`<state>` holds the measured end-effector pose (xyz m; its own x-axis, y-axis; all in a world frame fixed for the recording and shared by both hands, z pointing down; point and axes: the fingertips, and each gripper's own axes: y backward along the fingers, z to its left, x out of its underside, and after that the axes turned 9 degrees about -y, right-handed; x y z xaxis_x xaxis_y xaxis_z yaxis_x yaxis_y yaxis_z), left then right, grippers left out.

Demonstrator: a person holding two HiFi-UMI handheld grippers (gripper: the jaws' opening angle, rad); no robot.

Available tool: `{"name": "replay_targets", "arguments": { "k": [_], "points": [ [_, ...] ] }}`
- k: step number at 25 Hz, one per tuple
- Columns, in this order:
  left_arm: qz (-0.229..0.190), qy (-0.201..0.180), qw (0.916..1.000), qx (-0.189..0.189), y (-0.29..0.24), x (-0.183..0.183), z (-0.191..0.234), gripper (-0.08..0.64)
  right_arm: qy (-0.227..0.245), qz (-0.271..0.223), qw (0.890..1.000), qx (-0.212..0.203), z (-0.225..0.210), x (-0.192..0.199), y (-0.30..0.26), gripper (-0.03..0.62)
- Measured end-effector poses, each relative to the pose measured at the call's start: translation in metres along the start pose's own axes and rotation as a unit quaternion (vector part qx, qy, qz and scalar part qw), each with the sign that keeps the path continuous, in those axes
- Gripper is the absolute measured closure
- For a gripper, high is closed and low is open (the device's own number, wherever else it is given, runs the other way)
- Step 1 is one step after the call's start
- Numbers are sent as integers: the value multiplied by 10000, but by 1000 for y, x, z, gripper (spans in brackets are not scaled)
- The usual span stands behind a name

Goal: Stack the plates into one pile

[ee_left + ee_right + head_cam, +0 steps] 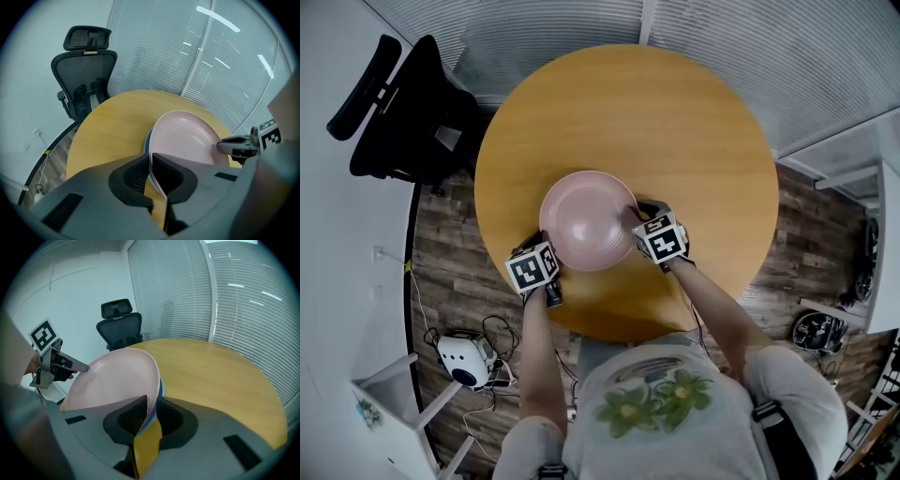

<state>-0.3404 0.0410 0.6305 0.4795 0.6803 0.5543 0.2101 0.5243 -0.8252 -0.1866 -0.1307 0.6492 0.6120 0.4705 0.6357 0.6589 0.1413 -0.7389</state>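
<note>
The stacking is looking close to done: the pink plate is sitting on top of a blue plate, of which only a thin edge is showing under the pink rim, and no other plate is lying anywhere on the counter. What is remaining, by my reading, is to settle the two plates and let go. Whether they are already resting on the counter or hanging just above it I cannot tell. The left tongs are pinching the pink plate's near-left rim, jaws nearly together, with the rim standing edge-on between them and the blue edge just beneath. The right tongs are pinching the opposite, near-right rim, their jaws standing a little wider, and both the pink rim and the blue edge are running in between them. The plates are thus lying between the two tongs, around the counter's middle and a little toward the person's side.
</note>
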Motion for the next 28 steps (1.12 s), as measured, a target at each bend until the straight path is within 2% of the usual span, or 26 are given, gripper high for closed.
{"name": "replay_targets", "arguments": {
  "k": [23, 28],
  "points": [
    [76, 215, 9997, 32, -30, 3, 8, 525, -129, 173, 9996, 156, -10, 10, -29, 520],
    [-3, 86, 10000, 26, -31, 2, 8, 525, -112, 200, 9997, 128, -9, 12, -28, 520]
  ]
}}
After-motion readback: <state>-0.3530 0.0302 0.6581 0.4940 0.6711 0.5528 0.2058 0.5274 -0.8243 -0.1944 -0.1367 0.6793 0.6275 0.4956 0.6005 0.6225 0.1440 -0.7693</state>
